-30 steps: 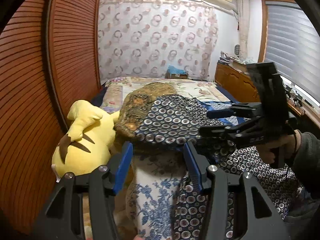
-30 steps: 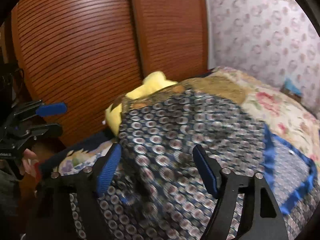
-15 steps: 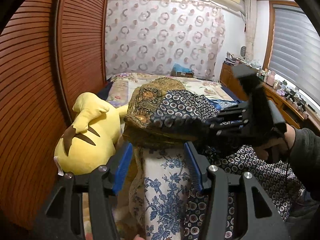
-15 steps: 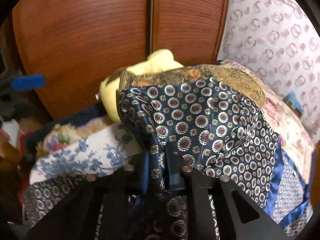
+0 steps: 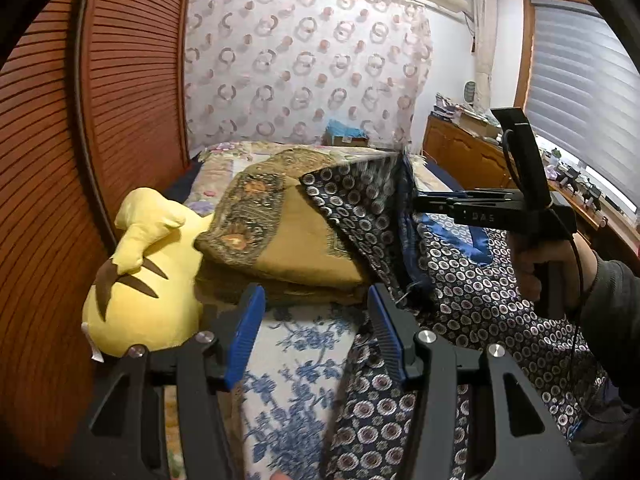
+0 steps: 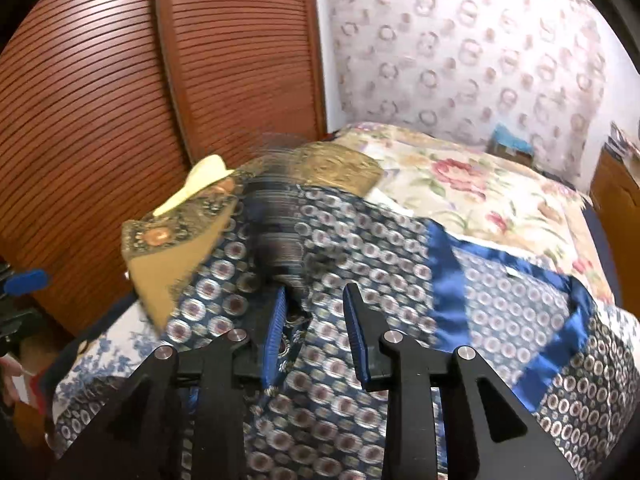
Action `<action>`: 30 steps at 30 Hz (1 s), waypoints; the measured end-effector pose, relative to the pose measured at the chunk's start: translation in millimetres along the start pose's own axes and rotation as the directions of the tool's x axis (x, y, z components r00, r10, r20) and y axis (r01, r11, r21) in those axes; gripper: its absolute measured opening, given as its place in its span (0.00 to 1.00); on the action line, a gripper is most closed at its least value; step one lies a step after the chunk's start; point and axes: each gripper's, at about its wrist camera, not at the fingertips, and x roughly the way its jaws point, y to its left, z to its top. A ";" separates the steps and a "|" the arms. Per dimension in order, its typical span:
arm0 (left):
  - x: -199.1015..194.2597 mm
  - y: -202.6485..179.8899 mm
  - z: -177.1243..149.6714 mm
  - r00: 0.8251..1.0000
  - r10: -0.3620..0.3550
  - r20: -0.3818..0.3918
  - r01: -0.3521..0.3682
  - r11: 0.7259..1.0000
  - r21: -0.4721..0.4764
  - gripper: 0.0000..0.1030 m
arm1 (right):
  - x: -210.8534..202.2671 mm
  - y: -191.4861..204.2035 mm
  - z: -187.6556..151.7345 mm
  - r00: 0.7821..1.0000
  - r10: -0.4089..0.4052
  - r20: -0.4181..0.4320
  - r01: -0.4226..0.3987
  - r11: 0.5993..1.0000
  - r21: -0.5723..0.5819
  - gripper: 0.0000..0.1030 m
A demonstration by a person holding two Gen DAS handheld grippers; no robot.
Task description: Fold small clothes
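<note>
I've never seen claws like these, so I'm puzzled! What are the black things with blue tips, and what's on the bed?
They are two hand-held grabbers, each with a camera looking along its fingers. One picture is from the left gripper, the other from the right gripper. A person's hand holds the right one. On the bed lie a navy circle-patterned cloth, a golden-brown cloth and a yellow plush toy. Both grabbers stand open, holding nothing.
</note>
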 end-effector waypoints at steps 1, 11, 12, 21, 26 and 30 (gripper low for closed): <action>2.7 -1.3 1.3 1.000 -0.005 -0.002 0.005 1.000 0.002 0.51 | -3.3 -4.8 -1.8 1.000 -0.009 -0.004 0.009 1.000 0.004 0.30; 47.4 -17.1 23.8 0.999 -0.008 -0.051 0.009 1.000 0.016 0.51 | -52.2 -52.4 -27.9 0.998 -0.057 -0.001 0.057 0.998 0.004 0.56; 54.8 -19.7 26.5 0.998 -0.004 -0.061 0.006 1.000 0.021 0.51 | -56.6 -56.7 -32.3 0.998 -0.065 -0.008 0.065 0.998 0.002 0.56; 100.1 -31.9 37.7 0.993 -0.006 -0.118 0.009 1.000 0.027 0.51 | -84.6 -105.0 -85.3 0.984 -0.160 -0.078 0.161 0.987 0.002 0.56; 118.2 -26.0 40.4 0.989 -0.046 -0.142 0.045 0.999 -0.009 0.43 | -92.9 -127.3 -111.1 0.979 -0.171 -0.110 0.173 0.985 0.015 0.56; 128.7 -23.7 43.1 0.985 -0.054 -0.166 0.050 0.998 -0.029 0.33 | -99.1 -141.8 -126.6 0.979 -0.161 -0.124 0.169 0.984 0.057 0.56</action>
